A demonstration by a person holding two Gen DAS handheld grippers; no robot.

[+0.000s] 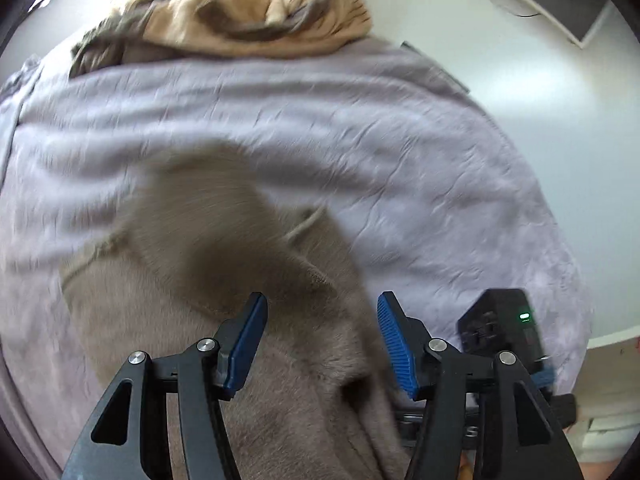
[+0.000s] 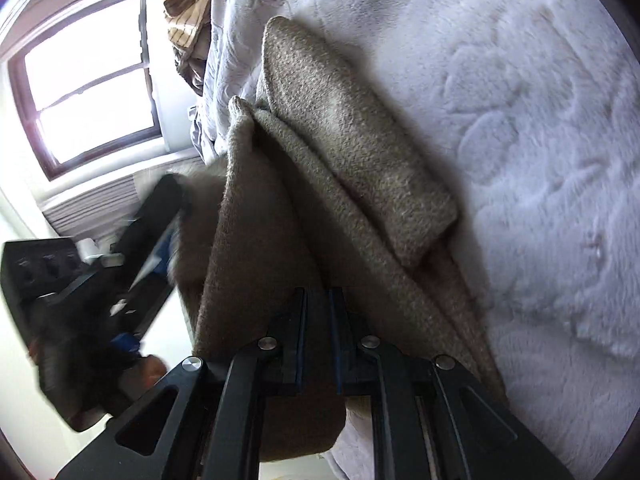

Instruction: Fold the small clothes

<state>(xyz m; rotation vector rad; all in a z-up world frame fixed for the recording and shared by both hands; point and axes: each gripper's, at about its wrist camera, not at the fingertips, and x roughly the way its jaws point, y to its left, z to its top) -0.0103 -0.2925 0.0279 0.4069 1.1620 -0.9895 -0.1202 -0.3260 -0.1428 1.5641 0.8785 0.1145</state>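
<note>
So the brown garment (image 1: pixel 248 320) is lying rumpled on a lavender blanket (image 1: pixel 360 140) that covers the bed, and in the left wrist view it's right under the left claw (image 1: pixel 322 344). That claw is released, its blue pads (image 1: pixel 394 344) standing well apart with nothing pinched between them, just hanging over the cloth. Motion blur smears most of that view, so the folds are hard to read there. Over in the right wrist view it's sharper: the right claw (image 2: pixel 318 336) is clenched on an edge of the garment (image 2: pixel 320 184), with the fabric rising away from its tips in a couple of thick layers and one folded flap lying on the blanket (image 2: pixel 540 160) to the right. You can also catch the left claw (image 2: pixel 160 216) as a dark blur at the left of that view, right beside the lifted edge of the cloth; whether it touches I can't tell. At the far end of the bed there's a tan striped pile (image 1: pixel 260 16) of other clothes, well apart from the brown piece. A window (image 2: pixel 88 80) shows at the left of the right wrist view. A black box with a green light (image 1: pixel 504 328) sits just right of the left claw, and it looks like part of the right gripper.
</note>
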